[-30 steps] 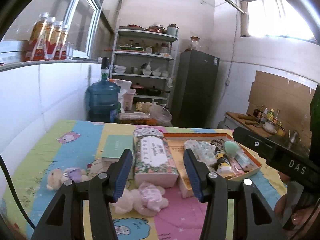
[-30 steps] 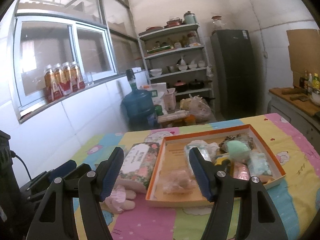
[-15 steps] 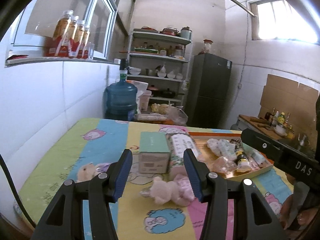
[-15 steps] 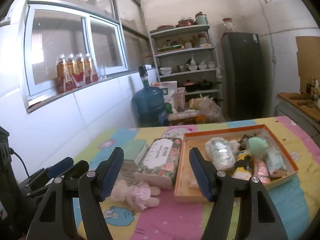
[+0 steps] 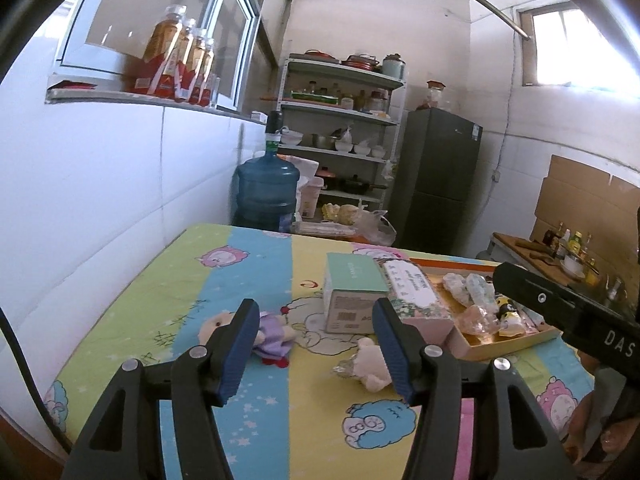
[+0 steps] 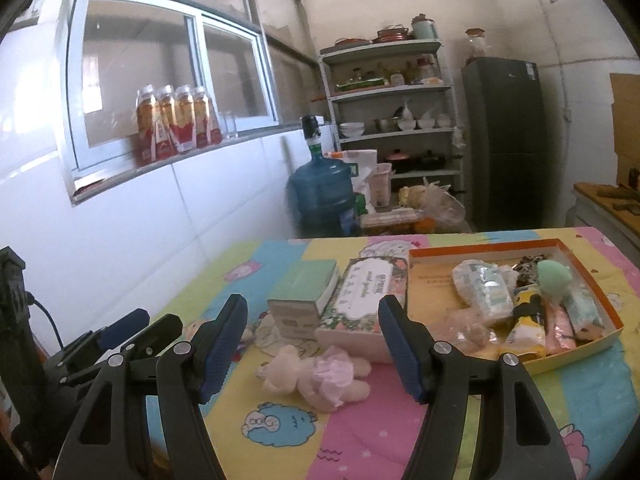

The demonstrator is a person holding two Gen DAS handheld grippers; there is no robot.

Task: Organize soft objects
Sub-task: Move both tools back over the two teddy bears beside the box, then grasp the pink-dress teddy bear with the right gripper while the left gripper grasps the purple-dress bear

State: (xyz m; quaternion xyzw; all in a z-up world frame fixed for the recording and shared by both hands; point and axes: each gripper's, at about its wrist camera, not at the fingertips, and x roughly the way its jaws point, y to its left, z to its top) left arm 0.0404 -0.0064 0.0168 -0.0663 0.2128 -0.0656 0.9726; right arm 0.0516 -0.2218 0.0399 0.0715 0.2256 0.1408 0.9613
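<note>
Cartoon-print cloth covers the worktop. Both dolls lie loose left of the orange tray, unsorted. Left gripper jaws are opening, empty, facing the purple doll; right gripper jaws stand wide over the pink doll.

Cartoon-print table, two plush bears, two boxes, perhaps cardboard tray

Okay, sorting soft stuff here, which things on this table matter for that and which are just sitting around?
For the job:
- pink-dressed plush bear
- purple-dressed plush toy
- orange-rimmed tray with soft packets

Just lying about:
- green box
- floral box
- water jug
- bottles on the sill
</note>
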